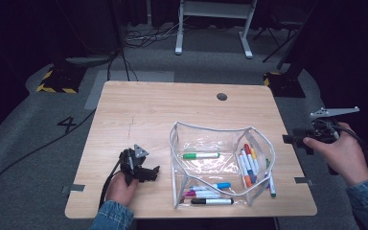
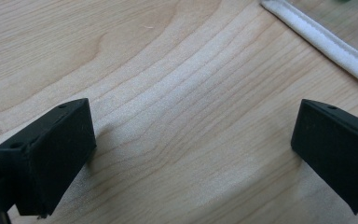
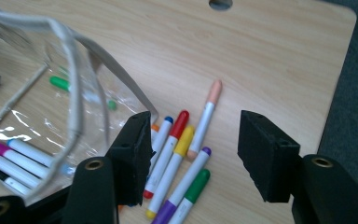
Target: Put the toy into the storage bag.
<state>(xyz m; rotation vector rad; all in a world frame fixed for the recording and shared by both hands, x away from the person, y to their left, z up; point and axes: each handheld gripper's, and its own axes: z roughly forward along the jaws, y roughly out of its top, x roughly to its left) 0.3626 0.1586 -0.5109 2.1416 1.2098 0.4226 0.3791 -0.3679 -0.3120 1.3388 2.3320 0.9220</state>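
A: The right tool (image 1: 298, 140) is hanging just off the tabletop's (image 1: 139, 110) right edge, jaws standing open with nothing between them; in its own view the markers (image 3: 179, 154) are lying ahead of the jaws, just beside the clear pouch (image 1: 220, 163).

B: They're lying side by side, long axes running roughly along the tool's line of sight; so a grab is likely needing the wrist rolled to close across one.

A: The left tool (image 1: 143, 171) is resting on the wood left of the pouch, jaws wide apart and empty; the right hand (image 1: 340, 155) is the nearer one to the markers.
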